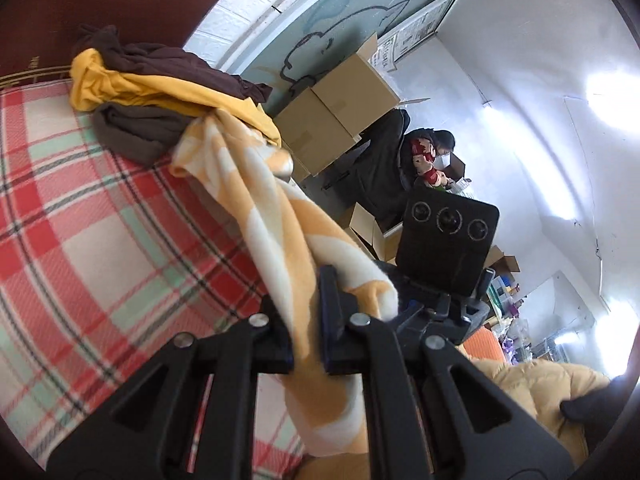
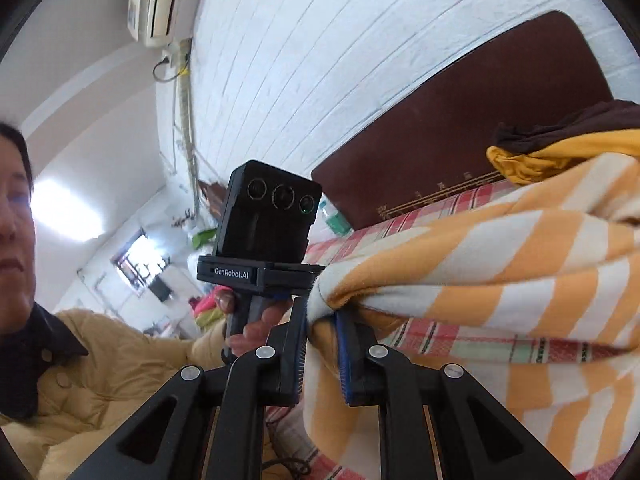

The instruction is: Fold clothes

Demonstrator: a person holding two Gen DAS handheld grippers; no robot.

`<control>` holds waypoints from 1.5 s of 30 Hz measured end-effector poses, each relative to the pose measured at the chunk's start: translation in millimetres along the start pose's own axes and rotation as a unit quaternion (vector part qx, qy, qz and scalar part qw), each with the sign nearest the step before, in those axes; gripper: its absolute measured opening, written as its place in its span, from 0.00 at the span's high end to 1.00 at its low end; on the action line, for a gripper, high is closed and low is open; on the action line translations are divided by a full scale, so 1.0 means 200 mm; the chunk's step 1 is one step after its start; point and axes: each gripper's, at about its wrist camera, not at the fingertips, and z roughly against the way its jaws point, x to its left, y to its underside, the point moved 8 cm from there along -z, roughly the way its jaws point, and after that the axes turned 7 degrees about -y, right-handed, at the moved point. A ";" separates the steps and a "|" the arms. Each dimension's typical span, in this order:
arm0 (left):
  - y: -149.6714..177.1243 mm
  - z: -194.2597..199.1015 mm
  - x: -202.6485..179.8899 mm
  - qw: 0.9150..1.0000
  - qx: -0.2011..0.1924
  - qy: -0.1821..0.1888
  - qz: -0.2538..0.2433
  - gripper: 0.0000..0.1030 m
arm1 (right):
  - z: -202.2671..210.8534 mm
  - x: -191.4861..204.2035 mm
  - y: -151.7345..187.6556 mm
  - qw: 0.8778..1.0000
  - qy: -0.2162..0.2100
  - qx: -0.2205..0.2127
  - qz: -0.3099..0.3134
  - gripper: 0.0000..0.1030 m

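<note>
The plaid bedspread (image 1: 100, 208), red, mint and cream, filled the left half of the left wrist view and served as the folding surface, with a dark brown headboard (image 1: 100, 12) rising at the upper left. On it, toward the upper left of that frame, lay a loose heap of unfolded clothes (image 1: 160, 92): a yellow garment bunched between two dark brown ones, none of them yet folded, so the task looked barely begun. The orange-and-white striped garment (image 1: 272, 216) was the piece in hand, lifted off the bed and stretched between the two tools, its far end draped against the heap. The left gripper (image 1: 306, 320) had its jaws closed tight on a bunched fold of that cloth at lower centre, and the right gripper (image 2: 322, 344) likewise pinched a gathered edge of it at the lower centre of its own view. Whether these were matching corners or a random bunch was hard to tell through the fisheye; the cloth seemed twisted, not spread flat, so a first fold probably remained ahead. Around the bed stood a white-painted brick wall (image 2: 320, 60), an air conditioner (image 2: 160, 0) at the upper left, stacked cardboard boxes (image 1: 340, 116) at upper centre, and a seated person (image 1: 428, 152) beyond them.
</note>
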 end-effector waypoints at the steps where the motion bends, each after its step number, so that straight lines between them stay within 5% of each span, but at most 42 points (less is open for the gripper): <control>1: 0.03 0.04 0.00 1.000 0.000 -0.001 0.004 0.91 | -0.06 0.03 0.02 1.000 -0.009 0.008 0.000 0.87; 4: 0.14 0.17 0.02 1.000 -0.009 -0.020 0.006 0.91 | -0.17 0.10 0.09 0.999 -0.025 0.037 0.014 0.87; 14: 0.46 0.74 0.15 0.992 -0.045 -0.115 0.003 0.89 | -1.03 0.38 0.37 0.979 -0.113 0.163 0.043 0.85; 22: 0.64 1.22 0.33 0.974 -0.075 -0.211 0.021 0.85 | -1.63 0.60 0.44 0.960 -0.174 0.212 0.049 0.85; 24: 0.70 1.31 0.42 0.969 -0.084 -0.231 0.040 0.78 | -1.78 0.62 0.48 0.955 -0.181 0.232 0.046 0.85; 27: 0.81 1.36 0.57 0.961 -0.080 -0.254 0.070 0.64 | -1.96 0.53 0.60 0.948 -0.139 0.282 0.036 0.63; 29: 0.90 1.34 0.68 0.955 -0.066 -0.277 0.082 0.64 | -1.89 0.43 0.63 0.946 -0.098 0.305 0.046 0.46; 34: 1.04 1.28 0.85 0.948 -0.037 -0.298 0.104 0.63 | -1.59 0.18 0.63 0.938 0.008 0.338 0.080 0.40; 36: 1.04 1.28 0.87 0.946 -0.047 -0.302 0.109 0.57 | -1.38 0.07 0.51 0.943 0.060 0.315 0.087 0.37; 38: 1.03 1.29 0.89 0.944 -0.056 -0.307 0.111 0.47 | -1.17 -0.06 0.37 0.945 0.123 0.284 0.102 0.21; 41: 0.99 1.30 0.91 0.936 -0.059 -0.333 0.100 0.42 | -0.99 -0.31 0.23 0.933 0.226 0.261 0.098 0.21; 45: 0.96 1.30 0.97 0.925 -0.048 -0.362 0.103 0.36 | -0.98 -0.52 0.20 0.918 0.255 0.288 0.097 0.21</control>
